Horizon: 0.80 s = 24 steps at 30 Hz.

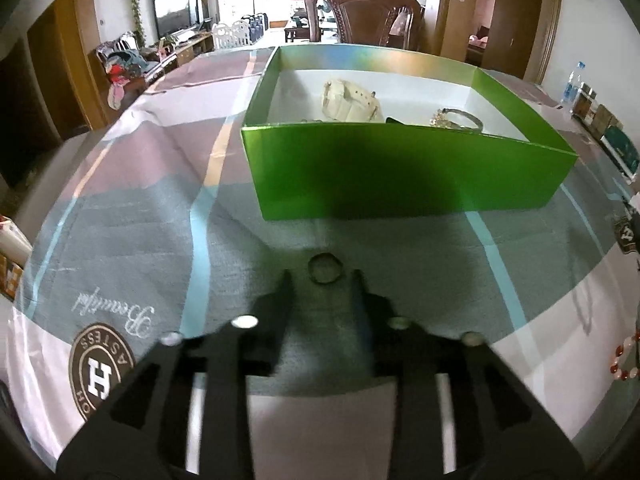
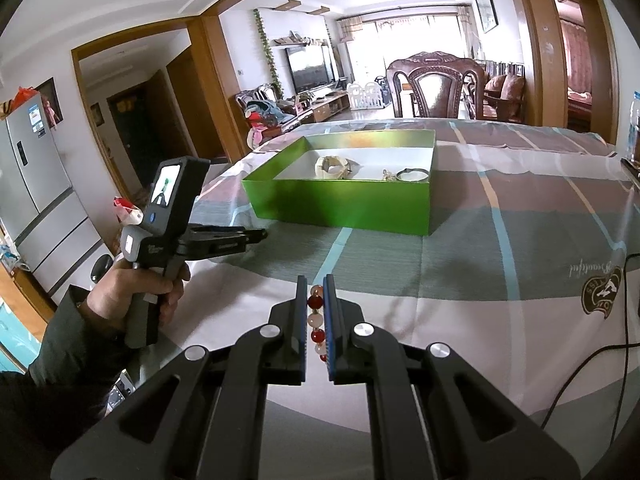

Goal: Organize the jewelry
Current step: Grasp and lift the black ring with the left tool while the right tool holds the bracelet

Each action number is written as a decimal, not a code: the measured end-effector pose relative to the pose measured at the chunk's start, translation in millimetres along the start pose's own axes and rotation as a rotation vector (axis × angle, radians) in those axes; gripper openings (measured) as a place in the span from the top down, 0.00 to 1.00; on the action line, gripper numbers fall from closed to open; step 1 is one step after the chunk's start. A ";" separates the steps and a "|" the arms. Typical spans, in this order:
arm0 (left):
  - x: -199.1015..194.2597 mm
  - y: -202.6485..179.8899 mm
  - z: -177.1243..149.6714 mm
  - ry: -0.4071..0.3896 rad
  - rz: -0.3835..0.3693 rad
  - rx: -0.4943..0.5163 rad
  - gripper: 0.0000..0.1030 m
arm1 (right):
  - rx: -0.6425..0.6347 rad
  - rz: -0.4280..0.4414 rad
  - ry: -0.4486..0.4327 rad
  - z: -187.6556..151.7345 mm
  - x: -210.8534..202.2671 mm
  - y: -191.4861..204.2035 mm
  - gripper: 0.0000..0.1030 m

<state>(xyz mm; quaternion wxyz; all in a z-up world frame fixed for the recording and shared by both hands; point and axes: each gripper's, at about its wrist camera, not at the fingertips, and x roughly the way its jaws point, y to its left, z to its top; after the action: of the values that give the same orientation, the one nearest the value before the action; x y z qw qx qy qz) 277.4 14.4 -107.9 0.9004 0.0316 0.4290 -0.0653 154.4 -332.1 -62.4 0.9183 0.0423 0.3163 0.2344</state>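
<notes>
1. While the person's hand (image 2: 132, 296) grips its handle at the left edge of the table, the left gripper (image 1: 323, 280) points toward the box (image 1: 400, 168), its fingers spread apart with nothing between them.
2. Just ahead of the left fingertips a ring (image 1: 325, 268) lies flat on the cloth (image 1: 140, 240), level with the tips and touching neither one; I cannot tell whether the tips rest on the cloth.
3. Seen from the right wrist, the left gripper (image 2: 256, 235) hangs low over the cloth (image 2: 480, 280), left of the box (image 2: 344, 208) and near its front corner.
4. Beyond the ring stands the green box, open at the top, with its near wall in shadow.
5. Inside it, a white watch (image 1: 352, 100) lies toward the left and a metal bangle (image 1: 460, 118) toward the right, apart from each other.
6. Nearer the right side of the table, the right gripper (image 2: 315, 284) is clamped on a bracelet (image 2: 316, 320) of red and pale beads, which runs lengthwise between the two pads (image 2: 329, 320).
7. From the left wrist, the bracelet (image 1: 624, 356) shows at the far right edge, well apart from the ring.
8. At the right, a black cable (image 2: 580, 376) trails over the cloth.
</notes>
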 end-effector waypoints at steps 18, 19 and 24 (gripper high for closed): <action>-2.8 0.4 -1.3 0.002 -0.045 0.012 0.80 | 0.002 -0.003 -0.006 0.5 -4.4 1.5 0.93; -9.9 0.2 -4.1 -0.011 -0.042 0.013 0.80 | 0.000 -0.002 -0.006 1.2 -4.6 1.6 0.93; -62.5 -5.3 -19.1 -0.106 -0.047 0.022 0.80 | -0.007 0.000 -0.021 3.9 -8.3 6.3 0.93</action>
<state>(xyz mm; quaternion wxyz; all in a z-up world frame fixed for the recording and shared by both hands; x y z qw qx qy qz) 222.9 17.0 -71.4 0.9196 0.0280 0.3807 -0.0929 148.4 -330.0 -53.2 0.9217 0.0415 0.3058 0.2349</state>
